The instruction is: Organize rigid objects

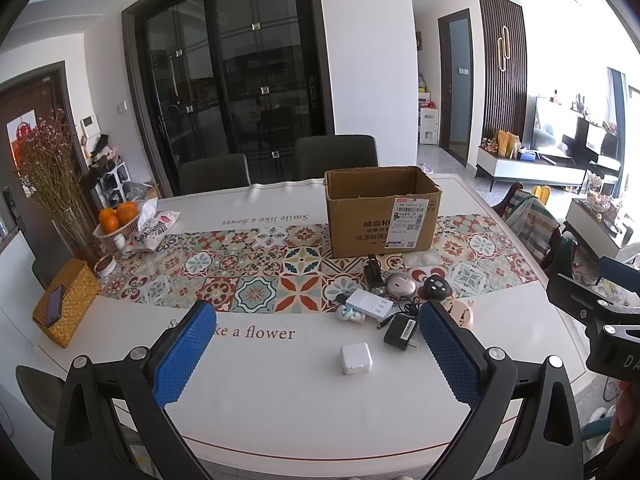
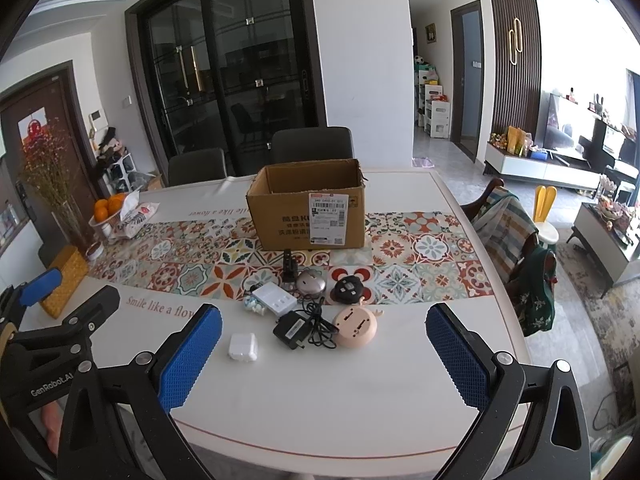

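Both grippers are hovering over the near edge of the white surface (image 1: 280, 400), each with its blue-padded fingers spread wide apart and holding nothing. The left gripper (image 1: 318, 344) is framing a small white charger cube (image 1: 356, 358), which is lying alone on the bare white part of the surface, apart from the other things. The right gripper (image 2: 324, 344) is looking over the same cluster from a little further right, and the left gripper's black frame is showing at the left edge of its view.

Behind the white charger cube, a group of small objects is sitting where the patterned tile runner (image 2: 400, 248) meets the white: a black power adapter (image 2: 290, 330) with its cable (image 2: 318, 326) coiled beside it, a round pink gadget (image 2: 356, 326) just right of that cable, a white rectangular power strip (image 2: 276, 299), a small white-and-blue figurine (image 2: 254, 306) touching the strip's left end, a round grey device (image 2: 310, 283), a round black device (image 2: 349, 290), and a dark upright gadget (image 2: 289, 266).

An open cardboard box (image 2: 308, 208) with a shipping label is standing on the runner directly behind the cluster, and nothing shows inside it from here. At the far left a bowl of oranges (image 1: 116, 216), a vase of dried flowers (image 1: 52, 168) and a woven basket (image 1: 68, 300) with a phone on it are sitting
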Demonstrator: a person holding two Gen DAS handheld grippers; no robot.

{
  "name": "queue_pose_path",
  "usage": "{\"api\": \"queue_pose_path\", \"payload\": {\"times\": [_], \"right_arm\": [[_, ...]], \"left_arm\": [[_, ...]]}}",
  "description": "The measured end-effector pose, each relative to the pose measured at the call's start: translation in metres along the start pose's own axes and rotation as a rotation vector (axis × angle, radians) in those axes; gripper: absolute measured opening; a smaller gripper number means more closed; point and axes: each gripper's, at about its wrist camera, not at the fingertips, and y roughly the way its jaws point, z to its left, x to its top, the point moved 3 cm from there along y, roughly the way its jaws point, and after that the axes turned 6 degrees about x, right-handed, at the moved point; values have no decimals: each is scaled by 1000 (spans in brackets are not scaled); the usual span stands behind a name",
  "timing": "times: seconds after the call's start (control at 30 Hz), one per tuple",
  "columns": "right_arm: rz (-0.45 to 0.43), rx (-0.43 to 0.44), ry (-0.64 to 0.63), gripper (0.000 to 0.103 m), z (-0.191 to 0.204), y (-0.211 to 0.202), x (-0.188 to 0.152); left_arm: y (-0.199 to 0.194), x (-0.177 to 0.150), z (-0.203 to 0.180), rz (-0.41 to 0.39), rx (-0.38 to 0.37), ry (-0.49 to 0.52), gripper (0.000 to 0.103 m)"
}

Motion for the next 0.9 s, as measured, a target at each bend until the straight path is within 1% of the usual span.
{"api": "queue_pose_path", "payload": {"times": [0.57, 0.67, 0.8, 0.9], "right_arm": [[4, 4, 0, 102, -1, 2, 0], [15, 11, 0, 102, -1, 5, -2], [44, 24, -1, 102, -7, 18, -6], [76, 31, -4, 102, -13, 29, -9]], "left_arm": [[0, -2, -1, 9, -1, -3, 103], [4, -4, -6, 30, -6, -7, 103], [21, -5, -14, 82, -21, -10, 103], [31, -11, -18, 121, -12, -2, 103]]}}
